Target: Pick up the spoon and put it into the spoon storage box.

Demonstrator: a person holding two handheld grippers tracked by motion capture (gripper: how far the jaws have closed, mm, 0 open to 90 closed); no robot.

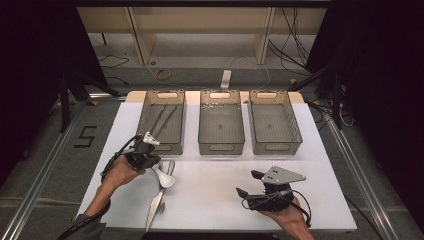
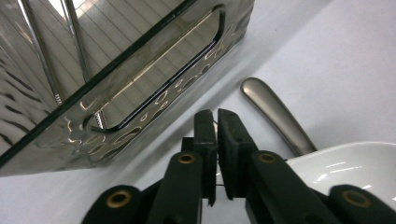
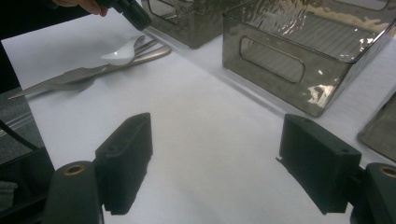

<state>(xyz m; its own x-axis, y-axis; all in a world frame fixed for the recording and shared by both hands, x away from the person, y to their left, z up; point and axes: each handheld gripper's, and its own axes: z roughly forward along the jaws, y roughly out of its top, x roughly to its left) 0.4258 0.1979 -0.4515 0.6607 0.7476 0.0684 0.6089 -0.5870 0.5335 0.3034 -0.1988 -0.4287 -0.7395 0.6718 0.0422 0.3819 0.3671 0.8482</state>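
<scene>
White spoon (image 1: 165,178) beside left tongs (image 2: 217,119)

Middle bin (image 1: 221,125), right bin (image 1: 275,122), white tabletop (image 1: 210,200).

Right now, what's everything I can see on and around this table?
Bins: three, smoky translucent grey, in a row across the far half of the table; the left one holds thin metal sticks.
White spoon: one, ceramic-looking, on the cutlery pile near the left gripper.
Metal cutlery: a few pieces, silver, a knife and fork among them, front left.
Table cover: one, white.
Power strip: one, white, on the floor beyond the table.
Left gripper: black, jaws shut with nothing visibly between them, beside the left bin.
Right gripper: black with grey plate, jaws open, front right.
</scene>
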